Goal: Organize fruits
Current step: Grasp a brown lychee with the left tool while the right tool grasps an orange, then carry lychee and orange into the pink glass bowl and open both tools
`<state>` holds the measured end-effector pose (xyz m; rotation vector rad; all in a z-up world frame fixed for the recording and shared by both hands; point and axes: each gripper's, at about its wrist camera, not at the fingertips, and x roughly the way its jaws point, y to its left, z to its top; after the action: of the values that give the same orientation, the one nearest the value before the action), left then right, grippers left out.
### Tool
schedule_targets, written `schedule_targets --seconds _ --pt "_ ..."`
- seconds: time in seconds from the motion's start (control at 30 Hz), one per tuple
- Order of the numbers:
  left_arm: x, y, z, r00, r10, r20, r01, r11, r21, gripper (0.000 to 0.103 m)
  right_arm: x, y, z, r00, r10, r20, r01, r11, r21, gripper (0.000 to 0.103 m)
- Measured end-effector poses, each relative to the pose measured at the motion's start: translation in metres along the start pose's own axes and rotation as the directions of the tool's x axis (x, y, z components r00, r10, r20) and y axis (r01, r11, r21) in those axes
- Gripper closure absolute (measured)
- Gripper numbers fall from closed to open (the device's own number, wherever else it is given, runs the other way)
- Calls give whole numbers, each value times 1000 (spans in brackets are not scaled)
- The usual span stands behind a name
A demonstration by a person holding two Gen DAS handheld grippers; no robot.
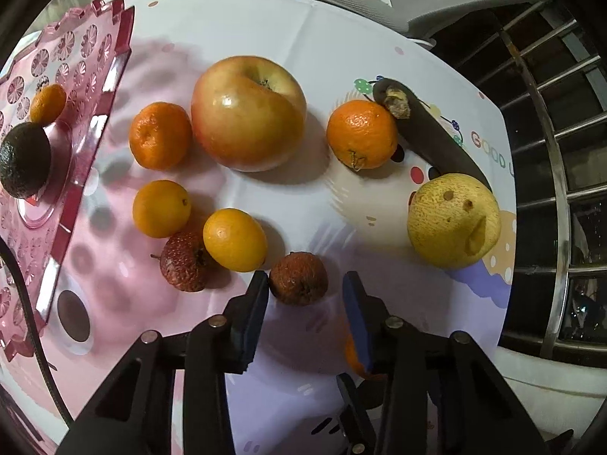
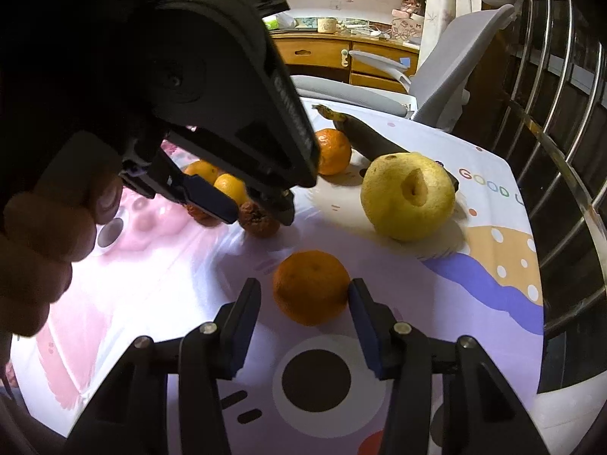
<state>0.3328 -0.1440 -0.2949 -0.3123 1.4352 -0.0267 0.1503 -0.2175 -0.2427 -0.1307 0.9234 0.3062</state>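
Left gripper (image 1: pixel 305 284) nearest the lens, jaws spread, straddling a shrivelled lychee (image 1: pixel 298 278); left pad touching its skin, right pad apart. Nothing clamped yet. Lowest, loosest fruit in the scatter, so probably the step in hand.

Right gripper (image 2: pixel 305 295) likewise released, bracketing a mandarin (image 2: pixel 311 286) on the cloth; right pad at its flank, left pad clear. Both tools poised to close, judging by the framing.

Pink cut-pattern tray (image 1: pixel 89 76) at far left, already carrying an avocado (image 1: pixel 23 159) and one small mandarin (image 1: pixel 47 103): likely the collection point.

Rest unsorted on the table: large apple (image 1: pixel 248 117) centre, a mandarin either side, two smooth kumquats (image 1: pixel 235 239) touching a second lychee (image 1: pixel 183 261), blackened banana (image 1: pixel 428 132) leaning on the right-hand mandarin, blemished yellow pear (image 1: pixel 453 220) near the edge. Task early, by that count.

Surface: glossy printed tablecloth (image 2: pixel 379 360), white with pink wash, dots, cartoon eyes, lettering "GOOD". Slick; round fruit may roll if nudged.

Room: grey office chair (image 2: pixel 447 72) behind the table, wooden drawers (image 2: pixel 341 55) beyond, metal railing (image 2: pixel 550 132) along the right. Dim, single overhead glare.
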Motion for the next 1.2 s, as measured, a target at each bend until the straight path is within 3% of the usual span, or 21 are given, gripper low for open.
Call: schedule_targets --seconds 0.1,0.47,0.63,1.2 --pt "7 -2 2 1000 3 3 -3 1000 -16 72 2 -2 -1 1000 1 -7 -1 1000 15 56" --pt "8 -1 2 1000 -26 -9 26 1000 -18 74 5 -5 1 999 28 -31 -27 998 51 59" --pt "-3 9 -4 998 -51 -25 51 999 -13 74 7 -18 6 995 66 -69 -55 987 151 61" --pt "-84 36 -47 991 -133 -19 134 987 87 75 -30 -26 -6 981 64 -184 -1 945 326 61"
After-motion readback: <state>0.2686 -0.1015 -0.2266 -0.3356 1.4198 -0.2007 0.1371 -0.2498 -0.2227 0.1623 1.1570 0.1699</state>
